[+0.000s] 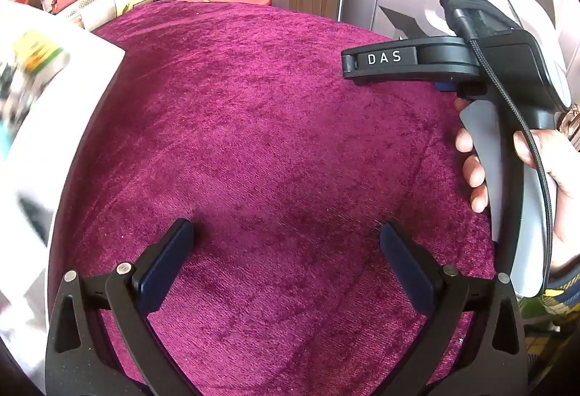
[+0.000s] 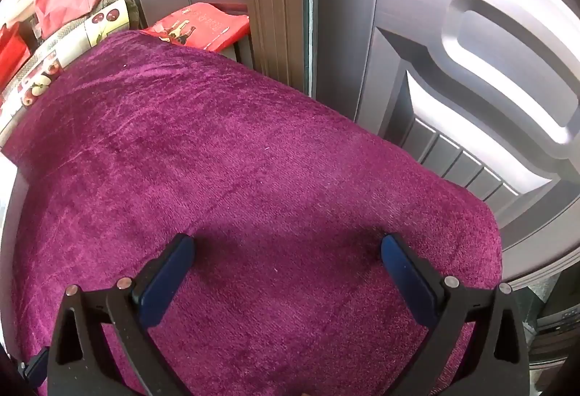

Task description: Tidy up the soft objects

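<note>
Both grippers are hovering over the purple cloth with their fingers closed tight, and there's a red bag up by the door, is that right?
Not quite: the fingers are spread wide open, not closed. The left wrist view shows the left gripper open with nothing between its fingers, and the right wrist view shows the same for the right gripper. The rest holds: both are above the purple cloth, and a red bag lies by the door.

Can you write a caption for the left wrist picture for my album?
Open left gripper above a magenta cloth, while a hand holds the right gripper's handle alongside.
</note>
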A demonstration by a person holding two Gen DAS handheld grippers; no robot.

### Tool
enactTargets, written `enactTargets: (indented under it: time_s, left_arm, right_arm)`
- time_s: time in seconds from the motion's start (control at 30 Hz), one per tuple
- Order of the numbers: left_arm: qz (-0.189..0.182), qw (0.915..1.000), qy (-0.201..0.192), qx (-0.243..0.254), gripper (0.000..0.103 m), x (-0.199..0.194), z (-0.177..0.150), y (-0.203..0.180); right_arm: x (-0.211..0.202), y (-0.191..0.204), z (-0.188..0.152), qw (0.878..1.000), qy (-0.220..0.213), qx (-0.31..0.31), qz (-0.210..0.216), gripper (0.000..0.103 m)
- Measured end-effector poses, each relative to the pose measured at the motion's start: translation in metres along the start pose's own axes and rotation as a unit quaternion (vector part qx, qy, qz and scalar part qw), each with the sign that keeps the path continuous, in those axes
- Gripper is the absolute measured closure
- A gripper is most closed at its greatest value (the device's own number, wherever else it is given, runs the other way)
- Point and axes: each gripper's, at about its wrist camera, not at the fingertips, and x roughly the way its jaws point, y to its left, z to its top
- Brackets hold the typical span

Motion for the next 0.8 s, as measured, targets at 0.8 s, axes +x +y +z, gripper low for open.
enactTargets:
  time_s: [0.8]
  left_arm:
    - [0.000, 1.0000, 0.000, 0.000, 0.001, 0.0001, 0.0003, 0.0001]
  right_arm:
    - [0.0000, 0.0001, 0.0001, 1.000, 0.000, 0.000, 0.000, 0.000]
